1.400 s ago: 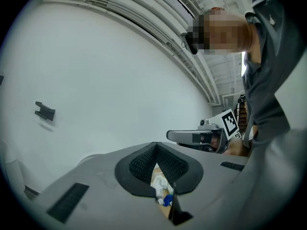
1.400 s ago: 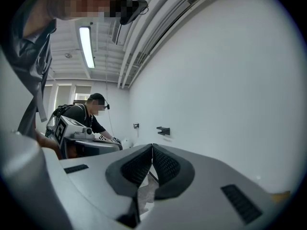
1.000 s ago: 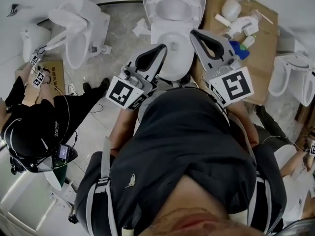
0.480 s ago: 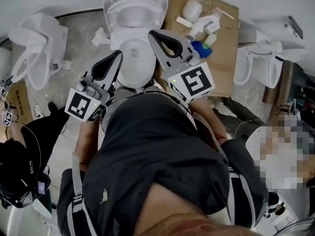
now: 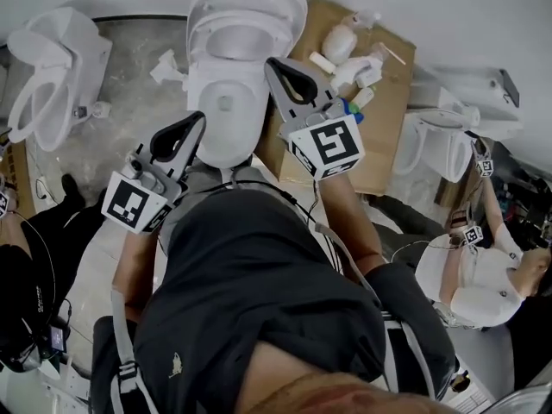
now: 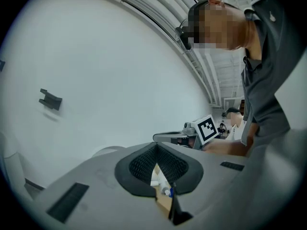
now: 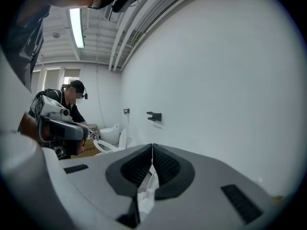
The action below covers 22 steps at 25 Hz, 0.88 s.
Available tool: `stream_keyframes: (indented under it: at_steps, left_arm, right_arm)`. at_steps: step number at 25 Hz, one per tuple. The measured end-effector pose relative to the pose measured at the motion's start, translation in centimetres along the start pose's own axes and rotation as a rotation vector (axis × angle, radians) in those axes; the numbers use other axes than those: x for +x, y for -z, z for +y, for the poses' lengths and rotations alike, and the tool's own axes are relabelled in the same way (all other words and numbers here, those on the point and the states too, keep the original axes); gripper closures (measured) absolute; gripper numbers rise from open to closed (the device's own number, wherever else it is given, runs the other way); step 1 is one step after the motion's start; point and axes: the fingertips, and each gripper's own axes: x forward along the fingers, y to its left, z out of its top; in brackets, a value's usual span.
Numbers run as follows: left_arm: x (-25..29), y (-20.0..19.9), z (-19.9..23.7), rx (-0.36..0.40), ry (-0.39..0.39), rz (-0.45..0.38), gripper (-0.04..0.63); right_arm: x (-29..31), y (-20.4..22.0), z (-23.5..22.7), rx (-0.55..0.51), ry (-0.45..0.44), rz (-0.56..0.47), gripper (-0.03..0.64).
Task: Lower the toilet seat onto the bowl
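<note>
Cardboard (image 5: 390, 141) with bottles (image 5: 341, 43) lies beside the toilet (image 5: 226, 117); left claw (image 5: 198, 121) and right claw (image 5: 272, 64) hover shut, empty.

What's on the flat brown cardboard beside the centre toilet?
On the flat brown cardboard: white plastic bottles and fittings, plus a blue item. The right gripper covers its left part.

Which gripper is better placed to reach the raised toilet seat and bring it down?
Right, likely. The right gripper sits further forward, close beside the raised seat; the left gripper hangs back at the front of the bowl.
</note>
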Motion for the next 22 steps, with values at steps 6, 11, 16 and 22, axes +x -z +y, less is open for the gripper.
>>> stream_keyframes:
  at_steps: [6, 11, 16, 22]
  left_arm:
    - [-0.4, 0.8, 0.8, -0.024, -0.012, 0.001, 0.591]
    - [-1.0, 0.9, 2.7, -0.036, -0.026, -0.001, 0.591]
    - [-1.5, 1.4, 4.2, -0.051, -0.036, 0.008, 0.591]
    - [-2.1, 2.5, 5.0, -0.076, -0.045, 0.023, 0.591]
  right_arm:
    - [3.7, 3.2, -1.8, -0.020, -0.001, 0.087, 0.609]
    - [6.8, 4.7, -3.7, -0.029, 0.017, 0.125, 0.609]
    - [9.4, 6.7, -4.7, -0.032, 0.018, 0.171, 0.609]
    - [11.7, 9.0, -5.8, -0.038, 0.019, 0.220, 0.609]
